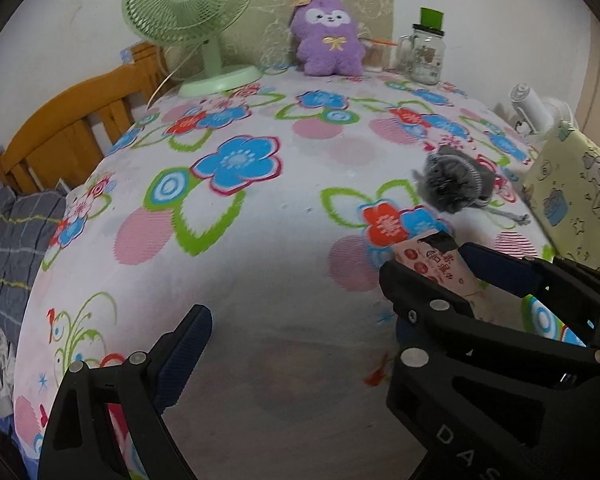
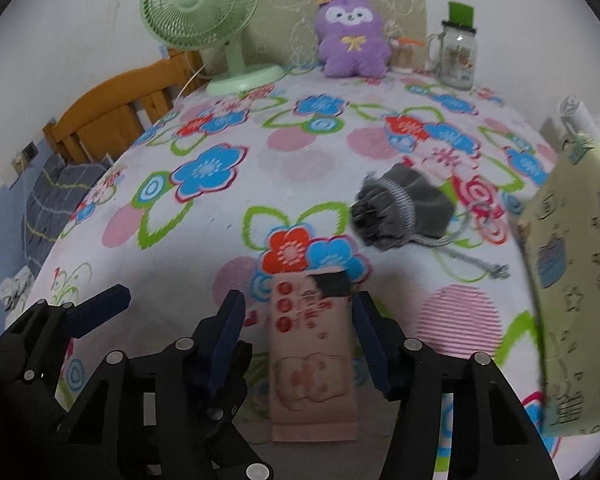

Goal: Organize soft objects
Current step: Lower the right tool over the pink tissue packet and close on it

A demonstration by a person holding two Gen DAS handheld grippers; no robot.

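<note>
A green fan (image 2: pixel 198 12) stands at the bed's far edge — left of it a wooden headboard (image 2: pixel 112 108), right a glass jar (image 2: pixel 458 58).

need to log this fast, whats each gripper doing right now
left gripper: open, nothing between its fingers.
right gripper: open, fingers on either side of the pink printed tissue pack, not visibly pressing it.

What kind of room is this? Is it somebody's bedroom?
Probably a bedroom, yes. There is a wooden headboard beside the flowered cloth, a striped pillow lying at the left, and a purple plush toy sitting against the wall.
</note>
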